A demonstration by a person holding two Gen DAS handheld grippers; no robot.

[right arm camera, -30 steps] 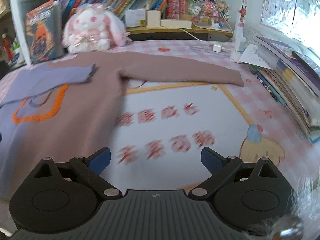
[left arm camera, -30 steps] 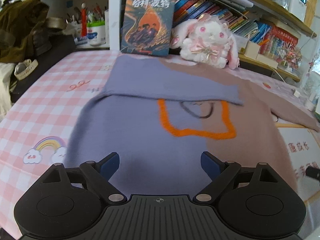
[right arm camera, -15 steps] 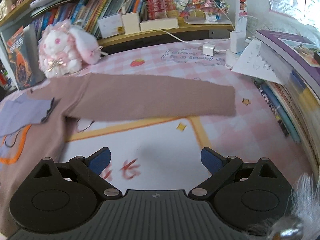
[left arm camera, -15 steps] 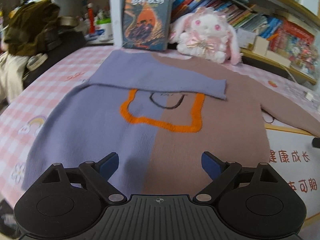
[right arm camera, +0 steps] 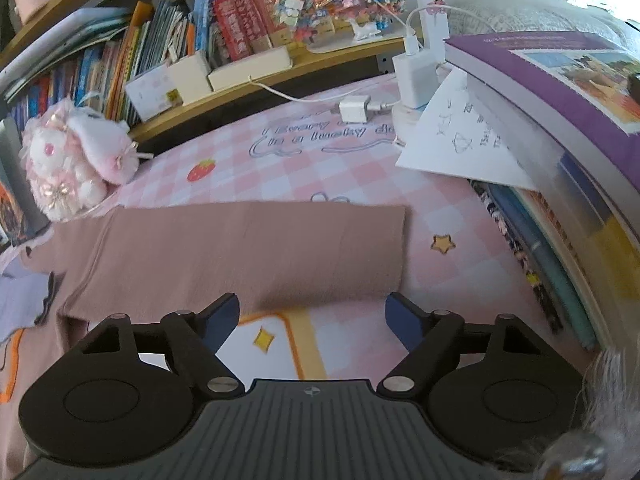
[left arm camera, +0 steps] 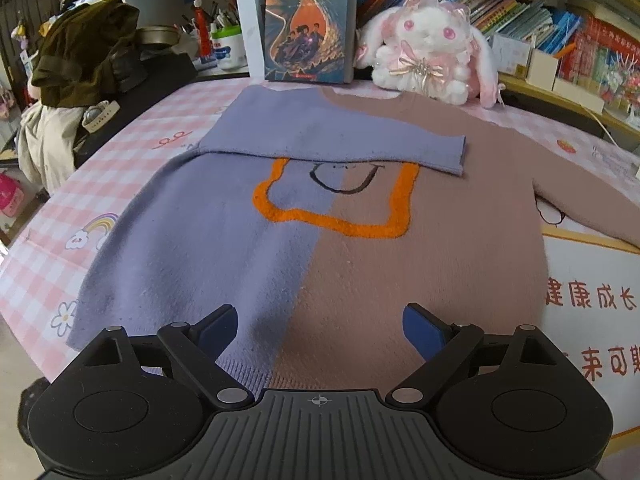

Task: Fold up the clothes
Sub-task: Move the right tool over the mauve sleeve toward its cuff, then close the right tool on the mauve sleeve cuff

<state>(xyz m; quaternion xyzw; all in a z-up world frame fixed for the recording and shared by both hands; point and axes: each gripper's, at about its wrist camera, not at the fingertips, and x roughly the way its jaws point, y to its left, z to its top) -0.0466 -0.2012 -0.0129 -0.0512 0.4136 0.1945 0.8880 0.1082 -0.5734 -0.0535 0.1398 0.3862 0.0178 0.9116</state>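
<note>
Sweater flat beneath both gaping tools

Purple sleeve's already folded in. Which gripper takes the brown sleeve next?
Right. The right gripper hangs open just short of the brown sleeve, near its cuff. The left gripper is open over the sweater's hem.

The right gripper has swung away from the sweater's body and the printed white mat, closing in on the brown sleeve, whose lower edge now lies just ahead of its spread fingertips. The left gripper has shifted right, from the purple half to the purple-brown seam
</note>
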